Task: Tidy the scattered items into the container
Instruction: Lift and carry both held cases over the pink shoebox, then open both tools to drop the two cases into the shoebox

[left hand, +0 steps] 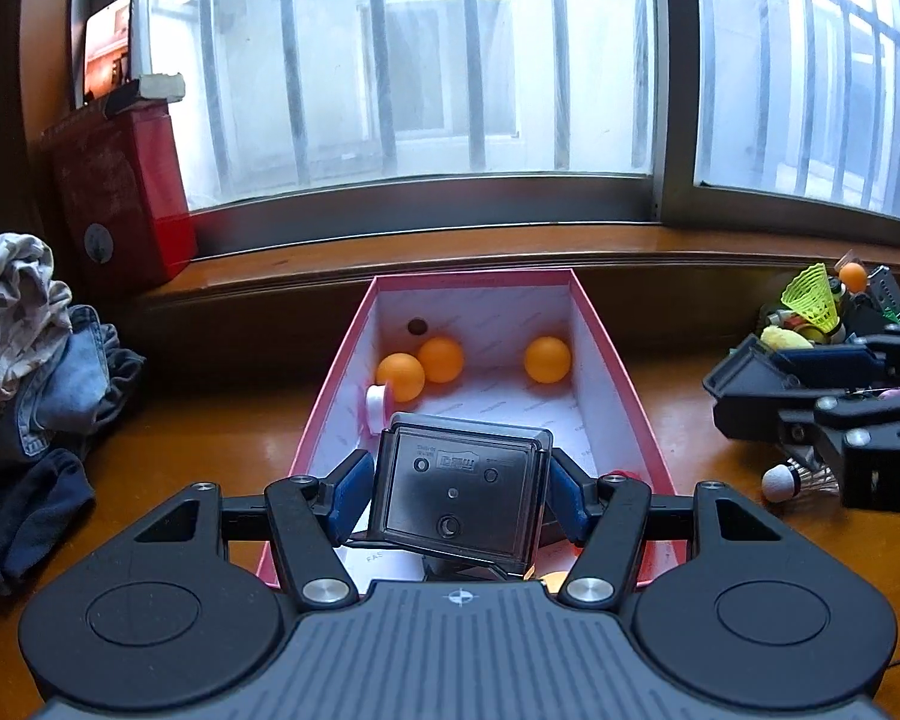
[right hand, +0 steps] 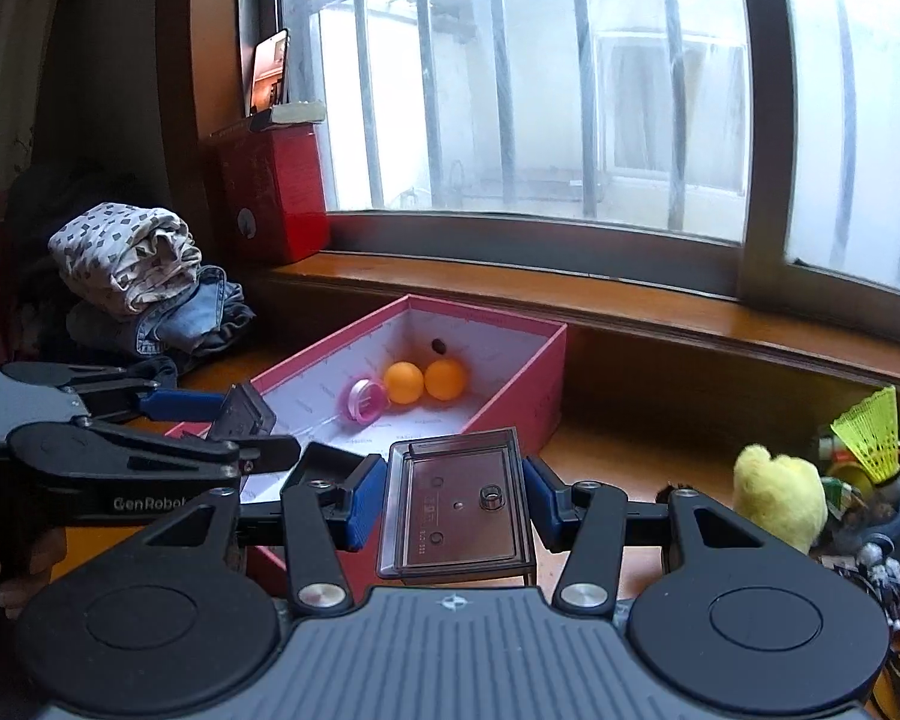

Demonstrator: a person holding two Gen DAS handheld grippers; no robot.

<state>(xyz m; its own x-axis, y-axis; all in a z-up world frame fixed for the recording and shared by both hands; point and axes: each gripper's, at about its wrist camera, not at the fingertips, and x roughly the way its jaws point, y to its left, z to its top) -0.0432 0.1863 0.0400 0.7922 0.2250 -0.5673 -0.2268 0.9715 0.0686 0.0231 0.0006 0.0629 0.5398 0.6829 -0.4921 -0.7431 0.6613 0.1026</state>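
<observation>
Over the pink box (left hand: 342, 396), my left gripper (left hand: 459, 495) clamps a smoky plastic case (left hand: 459, 498); right gripper (right hand: 456, 501), box's near-right, grips another case (right hand: 459, 504).

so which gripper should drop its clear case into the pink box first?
Left. The left gripper already holds its clear plastic case above the pink box interior. The right gripper holds its case beside the box's near corner, over the wooden table.

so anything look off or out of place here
Mostly the clutter: a yellow shuttlecock, a yellow plush toy and small bits lie heaped on the table right of the pink box. Each gripper, left and right, clamps a smoky plastic case.
</observation>
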